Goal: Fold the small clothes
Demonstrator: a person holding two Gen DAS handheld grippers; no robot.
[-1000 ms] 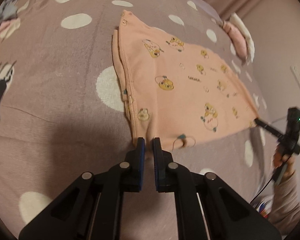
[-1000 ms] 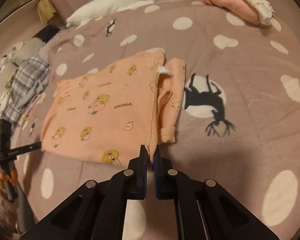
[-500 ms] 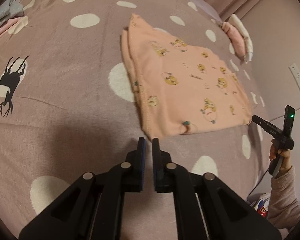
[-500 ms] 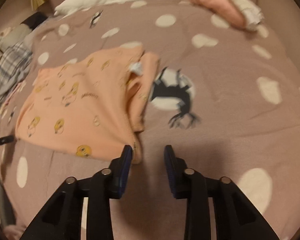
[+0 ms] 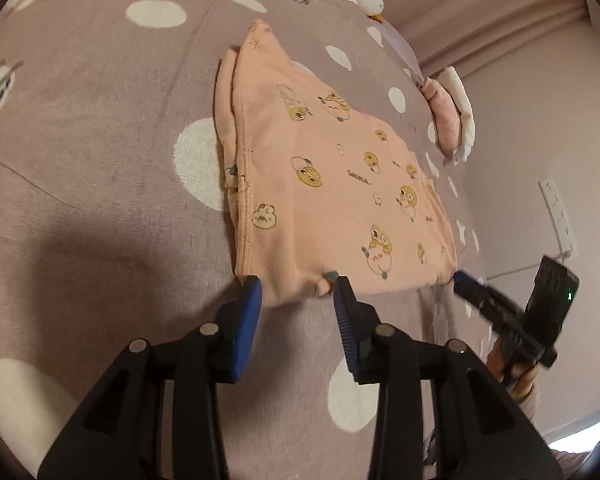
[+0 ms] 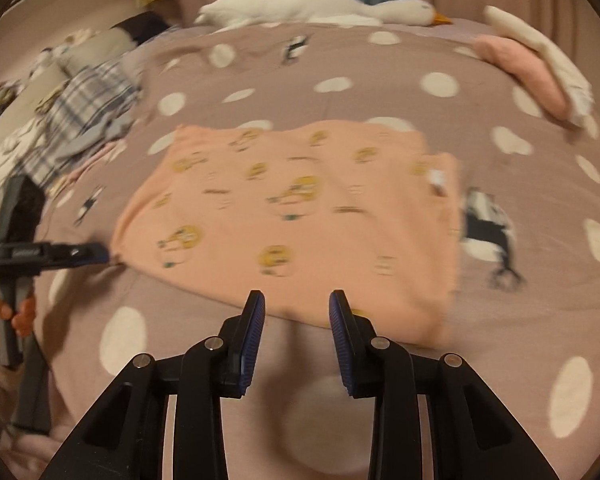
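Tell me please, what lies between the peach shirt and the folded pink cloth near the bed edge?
Only bare dotted blanket lies between the peach shirt and the folded pink cloth, in the right wrist view.

Garment (image 5: 332, 184): small peach-orange knit top, printed with yellow cartoon faces and short words. Folded into a flat, roughly rectangular panel, stitched hem along its left edge, a narrower layer showing beneath it. Lies centre frame in the left wrist view; centre in the right wrist view (image 6: 300, 208), blurred, white tag at right edge.
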